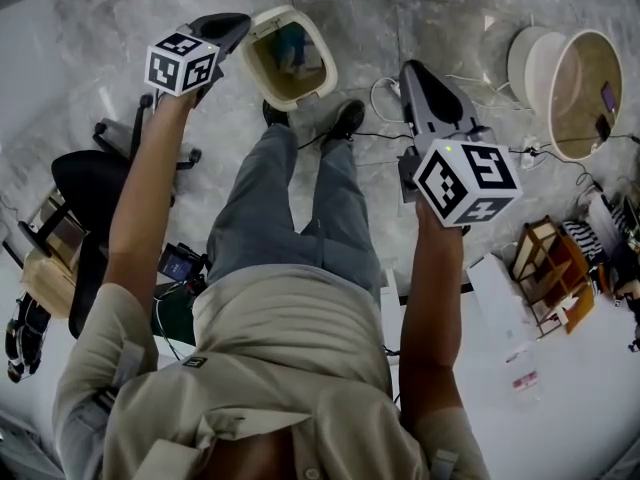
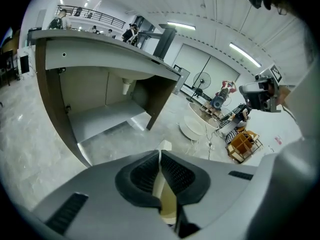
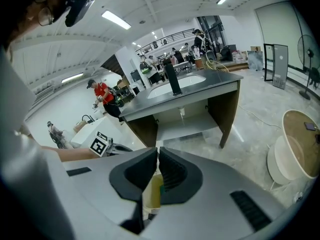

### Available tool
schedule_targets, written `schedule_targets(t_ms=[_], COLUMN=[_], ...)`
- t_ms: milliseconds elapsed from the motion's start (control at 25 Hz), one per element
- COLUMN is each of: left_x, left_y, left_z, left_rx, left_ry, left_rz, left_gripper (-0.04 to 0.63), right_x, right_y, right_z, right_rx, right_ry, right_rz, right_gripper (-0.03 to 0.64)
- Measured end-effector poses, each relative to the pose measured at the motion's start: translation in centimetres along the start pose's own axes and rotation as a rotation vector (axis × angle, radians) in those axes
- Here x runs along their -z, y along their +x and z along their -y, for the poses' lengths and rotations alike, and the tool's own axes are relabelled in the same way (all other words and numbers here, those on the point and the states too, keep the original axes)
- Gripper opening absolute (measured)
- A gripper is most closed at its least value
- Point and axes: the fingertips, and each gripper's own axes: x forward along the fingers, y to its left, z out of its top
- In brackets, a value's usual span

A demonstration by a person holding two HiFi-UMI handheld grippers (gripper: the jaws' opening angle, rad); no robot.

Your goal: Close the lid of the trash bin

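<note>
trash bin [image 1: 325,60] open | left gripper [image 1: 236,23] jaws together | right gripper [image 1: 411,72] jaws together

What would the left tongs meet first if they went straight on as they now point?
Probably the trash bin, cream just past the left tongs; behind it, the cabinet. Depth unclear.

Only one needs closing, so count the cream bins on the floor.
2. One bin stands open ahead of the person's shoes; a rounder bin, also open, sits at the head view's far right.
</note>
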Motion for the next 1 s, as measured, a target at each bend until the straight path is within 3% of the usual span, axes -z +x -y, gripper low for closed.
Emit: schedule_targets(t_ms=[520, 1000], left_x=[3.5, 10.6], left_y=[1.9, 6.0], left_z=[5.4, 11.0], left_rx=[0.093, 0.206], left_ry=[-0.126, -0.165], left_rz=[0.021, -0.123], left_gripper=[0.017, 0.017], right_x=[1.6, 3.7], right_y=[1.2, 1.3], right_z=[0.7, 2.6], right_rx=[-0.007, -0.001], right_ry=[0.022, 0.046], right_rz=[-0.021, -0.041], right_gripper=[0.026, 0.026])
